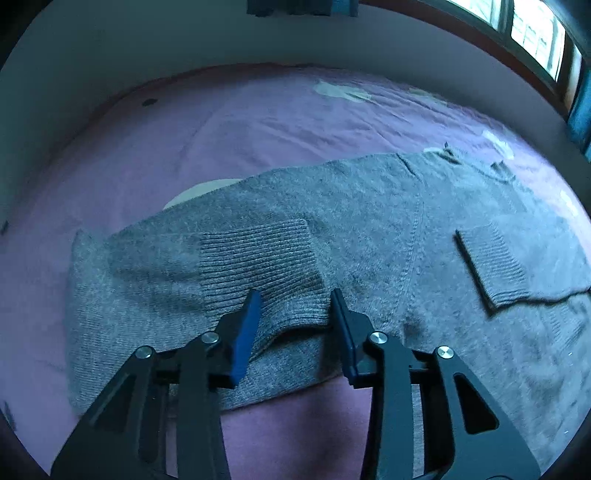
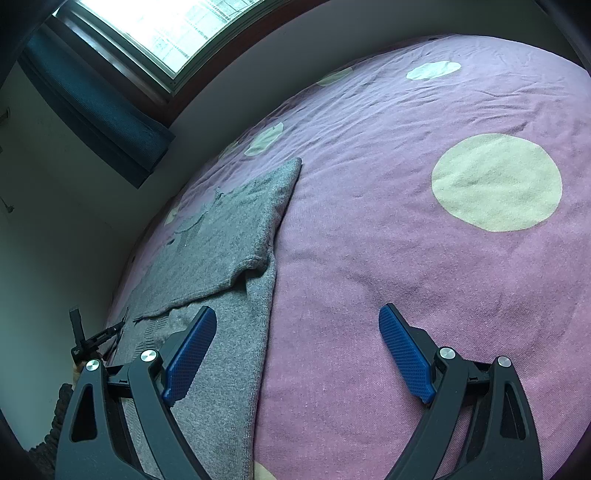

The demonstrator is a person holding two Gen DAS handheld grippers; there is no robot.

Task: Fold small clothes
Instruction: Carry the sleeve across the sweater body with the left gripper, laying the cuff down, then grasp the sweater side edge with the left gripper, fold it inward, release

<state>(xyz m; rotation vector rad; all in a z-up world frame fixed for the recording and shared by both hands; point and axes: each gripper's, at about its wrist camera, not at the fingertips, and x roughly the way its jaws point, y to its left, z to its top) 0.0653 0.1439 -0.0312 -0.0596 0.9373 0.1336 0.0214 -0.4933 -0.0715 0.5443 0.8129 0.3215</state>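
A grey knitted sweater [image 1: 369, 206] lies flat on a purple bedspread [image 1: 258, 122]. One sleeve is folded across the body, and its ribbed cuff [image 1: 258, 254] reaches down between the blue pads of my left gripper [image 1: 295, 299]. The pads press the bunched near edge of that cuff from both sides. A second ribbed cuff [image 1: 491, 266] lies farther right on the body. In the right wrist view the sweater [image 2: 236, 229] runs along the left side. My right gripper [image 2: 298, 310] stands wide open and holds nothing, with its left finger over the sweater's edge and its right finger over bare bedspread [image 2: 369, 221].
The bedspread carries cream dots, a large one [image 2: 496, 182] to the right. A wall borders the bed's far and left sides, with a window [image 2: 166, 26] and a blue curtain [image 2: 99, 110] above. A small black object [image 2: 92, 336] sits at the sweater's left edge.
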